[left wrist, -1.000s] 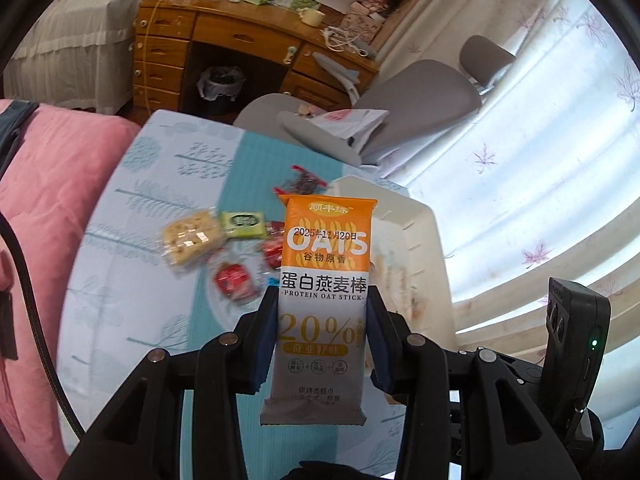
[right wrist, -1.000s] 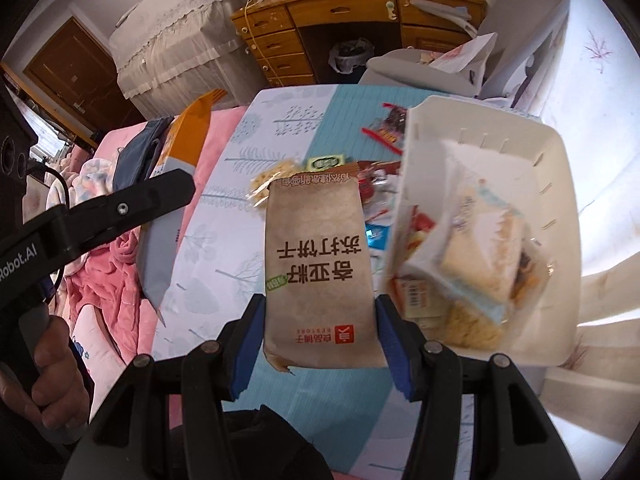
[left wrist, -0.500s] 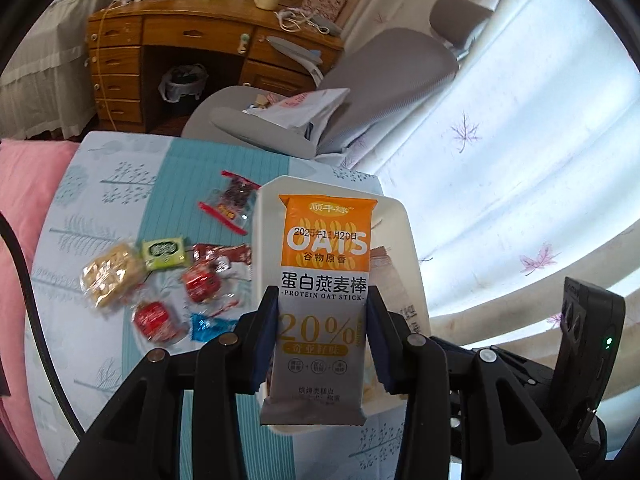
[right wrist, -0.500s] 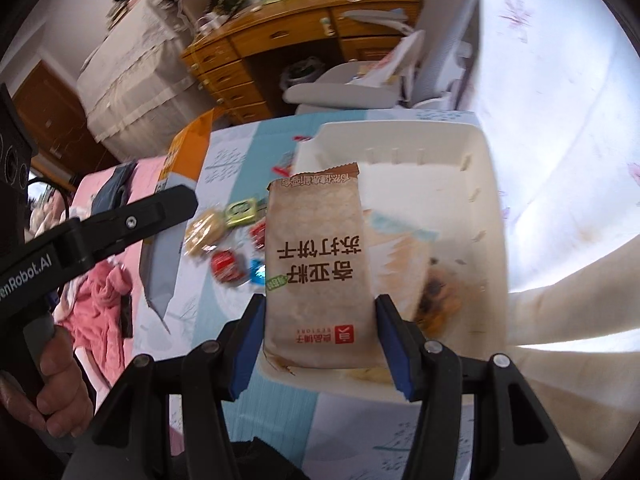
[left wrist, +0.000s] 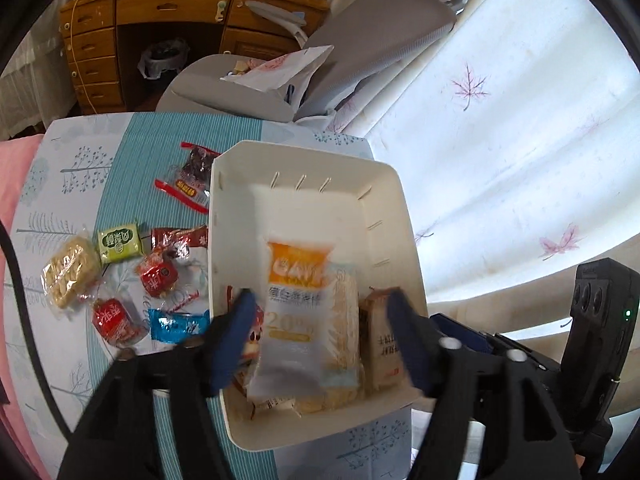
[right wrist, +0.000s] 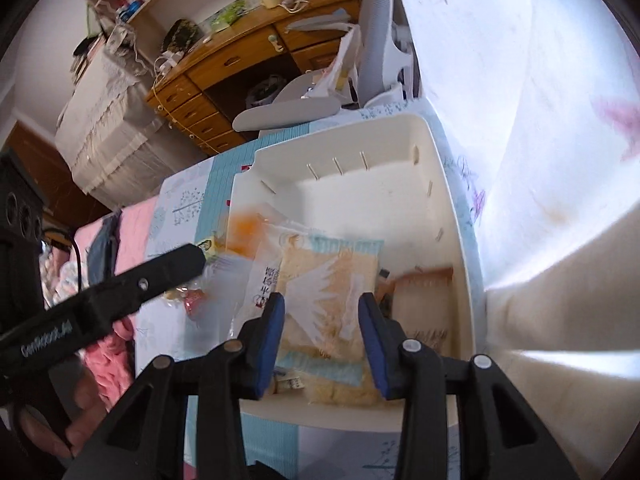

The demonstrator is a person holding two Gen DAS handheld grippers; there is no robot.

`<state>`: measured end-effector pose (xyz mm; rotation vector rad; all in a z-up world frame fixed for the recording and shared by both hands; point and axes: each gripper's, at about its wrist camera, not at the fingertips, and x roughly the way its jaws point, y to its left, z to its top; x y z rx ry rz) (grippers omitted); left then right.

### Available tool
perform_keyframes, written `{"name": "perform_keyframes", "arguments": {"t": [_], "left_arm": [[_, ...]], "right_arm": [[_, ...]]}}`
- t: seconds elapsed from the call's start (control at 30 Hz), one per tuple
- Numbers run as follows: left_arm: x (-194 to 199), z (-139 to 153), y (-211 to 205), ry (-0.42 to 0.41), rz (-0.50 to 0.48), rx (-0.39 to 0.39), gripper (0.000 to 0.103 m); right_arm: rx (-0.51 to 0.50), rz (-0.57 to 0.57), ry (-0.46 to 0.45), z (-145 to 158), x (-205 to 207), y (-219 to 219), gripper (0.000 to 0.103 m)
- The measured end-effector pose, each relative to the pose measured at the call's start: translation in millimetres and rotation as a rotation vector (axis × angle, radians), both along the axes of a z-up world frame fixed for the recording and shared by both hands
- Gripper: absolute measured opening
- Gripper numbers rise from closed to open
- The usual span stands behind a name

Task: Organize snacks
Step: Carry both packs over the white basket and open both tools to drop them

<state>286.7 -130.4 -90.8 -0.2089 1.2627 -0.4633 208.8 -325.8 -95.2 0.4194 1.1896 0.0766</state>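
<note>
Snacks are seen partly inside the white basket (left wrist: pixel 404 236), centre of the left wrist view, partly loose on the patterned tablecloth (left wrist: pixel 132 148) at its left. An orange oat bar packet (left wrist: pixel 294 304), blurred, is seen over the basket between the left gripper (left wrist: pixel 320 312) fingers, untouched; those jaws have just been opening and stand apart. The right gripper (right wrist: pixel 322 312) jaws have just been closing, nothing clamped. A brown biscuit packet (right wrist: pixel 424 300) lies in the basket at right.
</note>
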Motion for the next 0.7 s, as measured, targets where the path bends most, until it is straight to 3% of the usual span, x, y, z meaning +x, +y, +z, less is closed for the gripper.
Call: {"name": "perform_keyframes", "arguments": {"t": [0.17,0.47,0.7], "left_arm": [[-10,10,10,-0.019,0.007,0.013,0.079],[-46,27,60,-0.016,0.056,0.040,0.079],[-78,35,129,-0.003,0.125,0.063,0.079]], "right_arm": [[0.033,-0.012,0.015,2,-8,8,0.039],[0.099,-0.033,0.012,13,-29,35,0.047],[0.137,-0.016,0.036,16,-43,78,0.052]]}}
